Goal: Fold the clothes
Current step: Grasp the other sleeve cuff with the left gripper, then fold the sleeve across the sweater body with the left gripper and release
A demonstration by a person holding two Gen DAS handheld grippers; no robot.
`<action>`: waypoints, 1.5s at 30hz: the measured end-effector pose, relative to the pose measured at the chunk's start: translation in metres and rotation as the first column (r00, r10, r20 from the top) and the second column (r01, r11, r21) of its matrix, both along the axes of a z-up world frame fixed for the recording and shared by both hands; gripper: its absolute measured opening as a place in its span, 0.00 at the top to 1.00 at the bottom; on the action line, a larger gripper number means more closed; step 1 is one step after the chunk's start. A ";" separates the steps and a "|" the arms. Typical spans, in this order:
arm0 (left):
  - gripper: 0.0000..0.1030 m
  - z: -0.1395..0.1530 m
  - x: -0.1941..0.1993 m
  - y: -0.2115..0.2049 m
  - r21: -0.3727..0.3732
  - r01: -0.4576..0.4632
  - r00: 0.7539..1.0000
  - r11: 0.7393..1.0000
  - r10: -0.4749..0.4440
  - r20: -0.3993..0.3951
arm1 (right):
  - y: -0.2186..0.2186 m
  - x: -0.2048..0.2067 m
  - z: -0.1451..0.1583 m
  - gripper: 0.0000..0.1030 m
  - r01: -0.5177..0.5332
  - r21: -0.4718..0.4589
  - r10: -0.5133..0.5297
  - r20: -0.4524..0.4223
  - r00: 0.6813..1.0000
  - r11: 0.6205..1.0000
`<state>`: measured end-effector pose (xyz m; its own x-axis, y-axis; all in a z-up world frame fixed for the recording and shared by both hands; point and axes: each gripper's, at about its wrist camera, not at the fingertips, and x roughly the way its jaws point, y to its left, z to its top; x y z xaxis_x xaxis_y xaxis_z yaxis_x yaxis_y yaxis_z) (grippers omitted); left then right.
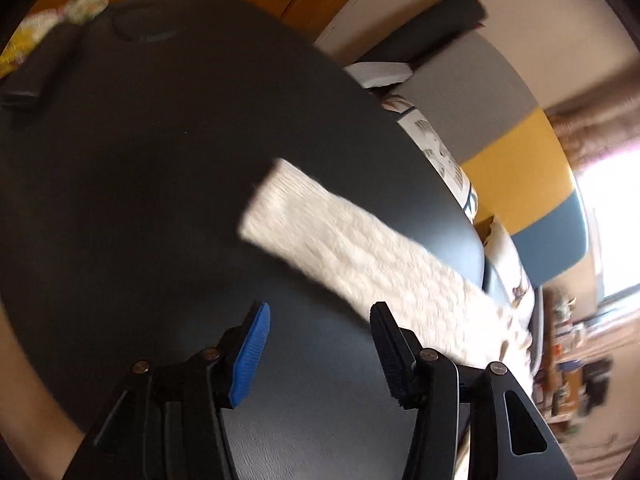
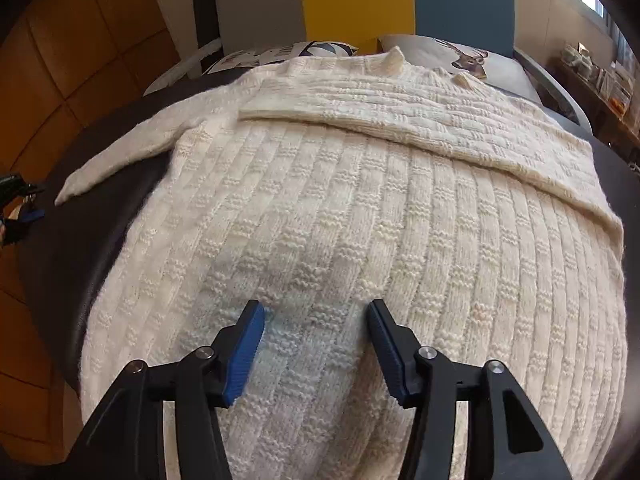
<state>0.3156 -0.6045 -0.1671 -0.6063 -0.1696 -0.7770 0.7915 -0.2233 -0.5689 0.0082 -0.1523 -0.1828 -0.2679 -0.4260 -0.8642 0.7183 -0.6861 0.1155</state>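
Your cream knitted sweater (image 2: 360, 200) lies spread flat on the dark round desk (image 2: 60, 248). Its right sleeve (image 2: 400, 120) is folded across the chest, while the left sleeve (image 1: 352, 252) stretches out straight over the bare desk top.

Your right gripper (image 2: 316, 312) points down at the lower body of the sweater. Its jaws are spread apart with the knit lying between them, and the pads do not pinch any fabric.

Your left gripper (image 1: 320, 312) hangs above the bare desk near the cuff end of the outstretched sleeve. Its jaws are released too and nothing sits between them; the sleeve passes just beyond the right-hand finger.

Behind the desk stands a bench with a grey, yellow and blue backrest (image 2: 356, 0), with printed cushions (image 2: 460, 56) along the far edge of the desk. A floral cloth (image 1: 52, 28) lies at the desk's far side in the left view.
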 end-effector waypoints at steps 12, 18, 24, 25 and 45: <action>0.49 -0.048 0.005 -0.049 0.259 -0.238 0.957 0.936 0.271 -0.101 | -0.002 -0.002 -0.001 0.33 -0.032 -0.010 0.032 0.013 0.999 0.999; 0.49 -0.051 -0.004 -0.047 0.264 -0.374 0.904 0.889 0.413 -0.109 | 0.002 -0.003 -0.001 0.33 -0.041 -0.030 0.041 0.013 0.999 0.999; 0.94 -0.060 -0.009 -0.050 0.274 -0.408 0.895 0.871 0.440 -0.065 | 0.004 -0.001 -0.001 0.33 -0.063 -0.044 0.064 0.005 0.998 0.997; 0.94 -0.060 -0.009 -0.051 0.274 -0.411 0.893 0.869 0.445 -0.073 | 0.004 -0.001 -0.001 0.33 -0.064 -0.046 0.064 0.007 0.998 0.997; 0.94 0.069 -0.211 0.034 0.122 0.052 0.929 0.991 -0.003 -0.369 | 0.047 -0.032 0.023 0.35 0.096 -0.199 -0.072 0.129 0.989 0.975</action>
<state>0.1044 -0.5709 -0.0986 -0.8561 -0.0632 -0.5130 0.5164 -0.1483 -0.8434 -0.0235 -0.1049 -0.1601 -0.2094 -0.5768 -0.7896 0.6313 -0.6964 0.3413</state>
